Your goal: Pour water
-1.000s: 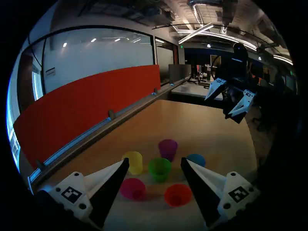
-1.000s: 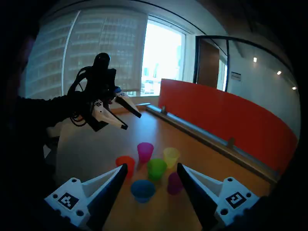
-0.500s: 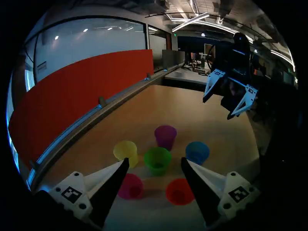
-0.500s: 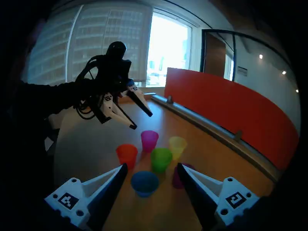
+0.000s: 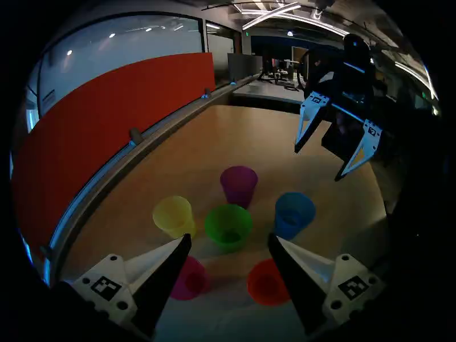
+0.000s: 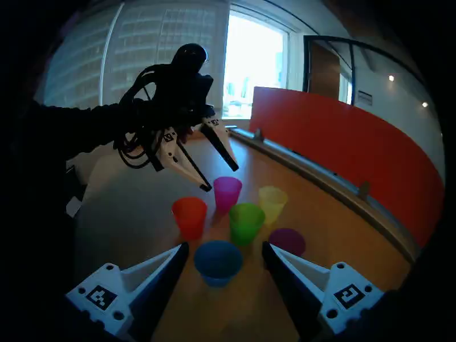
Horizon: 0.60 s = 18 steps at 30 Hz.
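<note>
Several small plastic cups stand upright in a cluster on a wooden table (image 5: 251,137). In the left gripper view I see a purple cup (image 5: 238,183), yellow cup (image 5: 174,215), green cup (image 5: 228,226), blue cup (image 5: 293,212), pink cup (image 5: 191,279) and orange cup (image 5: 268,282). My left gripper (image 5: 228,242) hovers open over the near cups, holding nothing. The right gripper (image 5: 317,163) hangs open above the table's far side. In the right gripper view, the blue cup (image 6: 218,261) lies between the open fingers of my right gripper (image 6: 224,246). The left gripper (image 6: 222,178) is open above the pink cup (image 6: 227,192).
A red partition (image 5: 102,108) with a metal rail runs along one table edge. A bright window (image 6: 253,68) is behind the left gripper, held by a dark-sleeved arm (image 6: 74,134). Bare tabletop (image 6: 119,194) lies left of the orange cup (image 6: 190,215).
Both grippers have moved closer to the cup cluster and tilted down over it. The cups look larger and have not shifted. Both stay open.
</note>
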Each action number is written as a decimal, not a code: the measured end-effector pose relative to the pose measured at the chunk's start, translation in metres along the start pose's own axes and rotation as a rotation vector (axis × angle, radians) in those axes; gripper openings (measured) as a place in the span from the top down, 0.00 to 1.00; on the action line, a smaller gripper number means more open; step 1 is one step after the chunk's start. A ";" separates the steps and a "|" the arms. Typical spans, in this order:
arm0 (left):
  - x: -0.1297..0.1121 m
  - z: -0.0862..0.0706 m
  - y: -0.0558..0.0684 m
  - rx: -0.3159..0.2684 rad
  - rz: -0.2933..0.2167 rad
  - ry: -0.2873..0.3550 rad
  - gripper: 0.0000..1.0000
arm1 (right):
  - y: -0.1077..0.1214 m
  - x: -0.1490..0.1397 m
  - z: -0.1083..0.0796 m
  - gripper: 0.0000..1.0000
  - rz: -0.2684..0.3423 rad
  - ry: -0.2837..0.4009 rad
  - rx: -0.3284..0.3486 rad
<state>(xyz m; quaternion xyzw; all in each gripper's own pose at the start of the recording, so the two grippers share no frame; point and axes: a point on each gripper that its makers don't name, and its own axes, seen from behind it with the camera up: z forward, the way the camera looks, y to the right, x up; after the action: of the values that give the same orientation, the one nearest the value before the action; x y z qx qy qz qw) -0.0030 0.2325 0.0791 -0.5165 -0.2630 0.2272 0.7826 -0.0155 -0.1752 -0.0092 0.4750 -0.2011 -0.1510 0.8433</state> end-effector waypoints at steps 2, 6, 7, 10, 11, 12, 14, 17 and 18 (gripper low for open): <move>-0.001 0.005 0.001 -0.007 0.007 -0.014 0.00 | -0.001 -0.005 0.003 0.01 0.001 -0.006 0.003; -0.003 0.015 0.002 -0.016 0.019 -0.042 0.00 | -0.003 -0.014 0.009 0.01 -0.001 -0.015 0.011; -0.004 0.017 0.002 -0.018 0.021 -0.048 0.00 | -0.004 -0.016 0.010 0.01 -0.001 -0.016 0.013; -0.005 0.025 0.003 -0.024 0.024 -0.069 0.00 | -0.005 -0.020 0.014 0.01 -0.004 -0.018 0.018; -0.006 0.028 0.003 -0.027 0.025 -0.076 0.00 | -0.005 -0.021 0.015 0.01 -0.005 -0.019 0.018; -0.007 0.031 0.004 -0.030 0.026 -0.083 0.00 | -0.005 -0.022 0.016 0.01 -0.007 -0.020 0.018; -0.009 0.036 0.005 -0.033 0.029 -0.094 0.00 | -0.006 -0.025 0.019 0.01 -0.010 -0.021 0.020; -0.012 0.042 0.007 -0.040 0.031 -0.111 0.00 | -0.008 -0.032 0.023 0.01 -0.013 -0.030 0.026; -0.013 0.044 0.008 -0.042 0.031 -0.116 0.00 | -0.009 -0.035 0.024 0.01 -0.014 -0.033 0.028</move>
<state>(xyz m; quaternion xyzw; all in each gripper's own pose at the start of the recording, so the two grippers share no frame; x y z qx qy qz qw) -0.0417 0.2579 0.0838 -0.5228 -0.3045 0.2635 0.7513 -0.0580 -0.1819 -0.0120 0.4857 -0.2137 -0.1618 0.8320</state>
